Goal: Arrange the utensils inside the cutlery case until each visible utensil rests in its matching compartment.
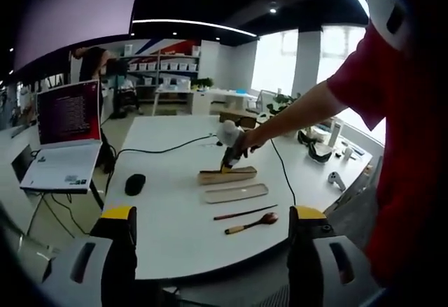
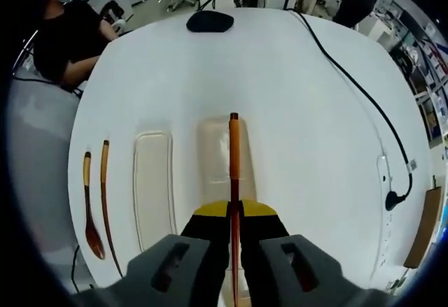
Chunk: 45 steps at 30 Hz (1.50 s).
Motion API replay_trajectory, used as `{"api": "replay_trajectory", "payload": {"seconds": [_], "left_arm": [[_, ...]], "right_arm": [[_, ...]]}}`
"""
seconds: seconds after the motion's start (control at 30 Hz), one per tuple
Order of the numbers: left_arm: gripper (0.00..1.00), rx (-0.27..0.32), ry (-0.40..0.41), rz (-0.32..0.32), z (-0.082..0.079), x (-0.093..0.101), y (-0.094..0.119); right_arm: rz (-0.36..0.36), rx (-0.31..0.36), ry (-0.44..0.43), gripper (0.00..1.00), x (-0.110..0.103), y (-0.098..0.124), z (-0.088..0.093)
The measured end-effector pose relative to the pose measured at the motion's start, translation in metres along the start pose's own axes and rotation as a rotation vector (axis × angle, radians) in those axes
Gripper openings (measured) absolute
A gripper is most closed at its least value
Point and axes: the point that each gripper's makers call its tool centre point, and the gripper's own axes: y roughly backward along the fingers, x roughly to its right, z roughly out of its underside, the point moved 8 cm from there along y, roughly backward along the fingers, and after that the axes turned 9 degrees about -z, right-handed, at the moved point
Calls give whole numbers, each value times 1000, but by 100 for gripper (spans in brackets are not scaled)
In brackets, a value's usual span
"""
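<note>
Two utensils are lying loose on the white worktop (image 2: 301, 111) while I am working a third: in the right gripper view my right gripper (image 2: 234, 212) is clamping a brown chopstick (image 2: 234, 160) between its jaws, the stick running straight ahead over the open cutlery case (image 2: 213, 160). To do this step well, I am judging that I should be keeping the stick lined up with the long side of the case, lowering it level until it is resting in the tray, and only then letting the jaws part, so it is not bouncing out or rolling. The chopstick's far tip is reaching just past the far rim of the case, and the case itself is sitting directly ahead of and under the jaws. The flat lid (image 2: 153, 184) is lying just beside the case, and beyond it a second chopstick (image 2: 105, 195) and a wooden spoon (image 2: 89, 209) are waiting side by side near the worktop's edge. In the left gripper view my left gripper (image 1: 213, 240) is hanging back, its jaws apart and holding nothing, well away from the case. A black mouse (image 2: 209, 21) is resting at the far side.
</note>
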Motion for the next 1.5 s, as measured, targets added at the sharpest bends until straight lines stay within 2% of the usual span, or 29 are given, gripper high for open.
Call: {"api": "replay_trajectory", "payload": {"seconds": [0.1,0.17,1.03,1.17,1.5], "left_arm": [[91,-8,2,-4,1,-1,1],[91,-6,1,-6,-1,-1,0],[90,-17,6,-12,1,1,-1],[90,-12,10,-16,0,0,-1],[90,15,-14,16,-11,6,-3]], "right_arm": [[4,-3,1,1,2,-2,0],[4,-2,-33,1,2,-3,0],[1,-27,-15,0,13,-14,8],[16,-10,-16,3,16,-9,8],[42,23,-20,7,3,15,4]]}}
